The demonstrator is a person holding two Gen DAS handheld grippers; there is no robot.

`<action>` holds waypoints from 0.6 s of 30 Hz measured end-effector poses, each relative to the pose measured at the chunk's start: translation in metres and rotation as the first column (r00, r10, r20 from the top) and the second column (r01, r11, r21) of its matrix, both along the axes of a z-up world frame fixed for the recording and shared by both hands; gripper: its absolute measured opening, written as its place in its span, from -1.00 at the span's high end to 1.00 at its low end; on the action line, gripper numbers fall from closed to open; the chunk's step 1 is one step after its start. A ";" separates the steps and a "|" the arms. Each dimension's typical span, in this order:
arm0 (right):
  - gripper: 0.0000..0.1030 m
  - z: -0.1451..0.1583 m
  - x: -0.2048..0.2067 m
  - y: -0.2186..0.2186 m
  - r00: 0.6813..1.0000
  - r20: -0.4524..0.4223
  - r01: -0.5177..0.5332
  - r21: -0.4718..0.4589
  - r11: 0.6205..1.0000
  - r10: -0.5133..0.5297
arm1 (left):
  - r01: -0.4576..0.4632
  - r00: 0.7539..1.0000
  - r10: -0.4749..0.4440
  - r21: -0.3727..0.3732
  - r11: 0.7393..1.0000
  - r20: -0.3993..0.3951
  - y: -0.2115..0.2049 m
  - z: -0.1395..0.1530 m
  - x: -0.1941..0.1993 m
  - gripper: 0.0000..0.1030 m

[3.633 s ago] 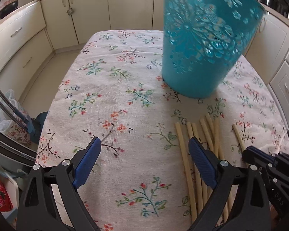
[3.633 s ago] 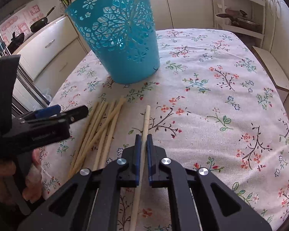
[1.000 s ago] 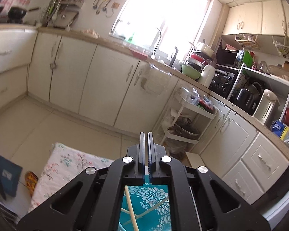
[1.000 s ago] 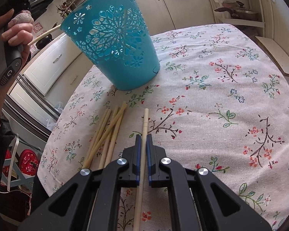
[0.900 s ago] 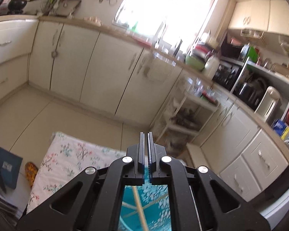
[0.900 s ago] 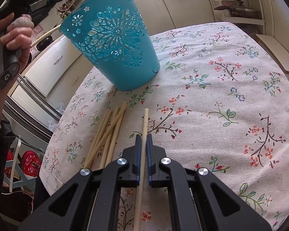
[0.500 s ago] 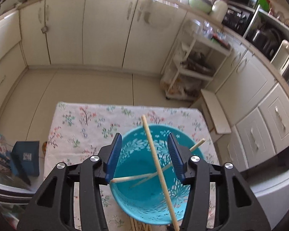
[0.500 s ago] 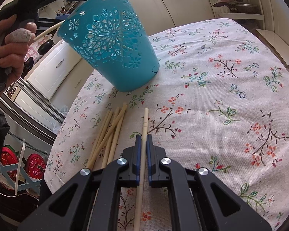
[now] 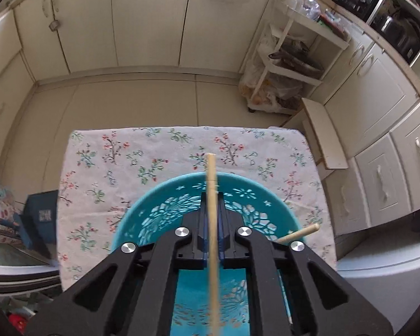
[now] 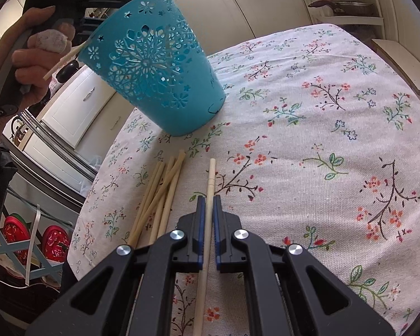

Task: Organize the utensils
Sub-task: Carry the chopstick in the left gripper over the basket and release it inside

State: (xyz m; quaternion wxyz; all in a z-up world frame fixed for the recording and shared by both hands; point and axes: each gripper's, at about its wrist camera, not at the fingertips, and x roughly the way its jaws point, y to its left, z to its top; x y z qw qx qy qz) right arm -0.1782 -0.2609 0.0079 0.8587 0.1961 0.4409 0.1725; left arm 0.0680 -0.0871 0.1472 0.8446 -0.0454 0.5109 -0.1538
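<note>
The pale wooden chopstick (image 9: 211,196) stands between the closed fingers of the left gripper (image 9: 211,224), its long axis pointing down into the perforated turquoise plastic bucket (image 9: 165,196) directly below (another stick already leans over the rim). The right gripper (image 10: 207,218) is clenched on a second pale chopstick (image 10: 210,179) lying lengthwise on the flowered tablecloth (image 10: 322,140), with the loose bundle of chopsticks (image 10: 159,193) just beside it.

At twelve o'clock we see cream cabinets (image 9: 142,19). At two o'clock stands a white trolley shelf (image 9: 291,56) with bagged goods. A floral tablecloth (image 10: 322,140) lies below, and red-patterned items (image 10: 14,232) sit at eight o'clock.
</note>
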 end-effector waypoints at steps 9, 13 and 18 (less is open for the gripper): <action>0.88 0.001 0.000 0.000 1.000 0.001 0.001 -0.005 1.000 -0.001 | -0.027 0.932 0.157 -0.369 0.929 0.326 0.047 0.072 -0.035 0.90; 0.88 0.000 0.001 -0.001 1.000 0.001 0.001 -0.004 1.000 -0.001 | -0.041 0.837 0.267 -0.432 0.901 0.477 0.060 0.096 -0.049 0.90; 0.88 0.000 0.001 0.000 1.000 0.000 0.001 -0.003 1.000 -0.001 | -0.076 0.823 0.277 -0.389 0.918 0.496 0.053 0.071 -0.044 0.90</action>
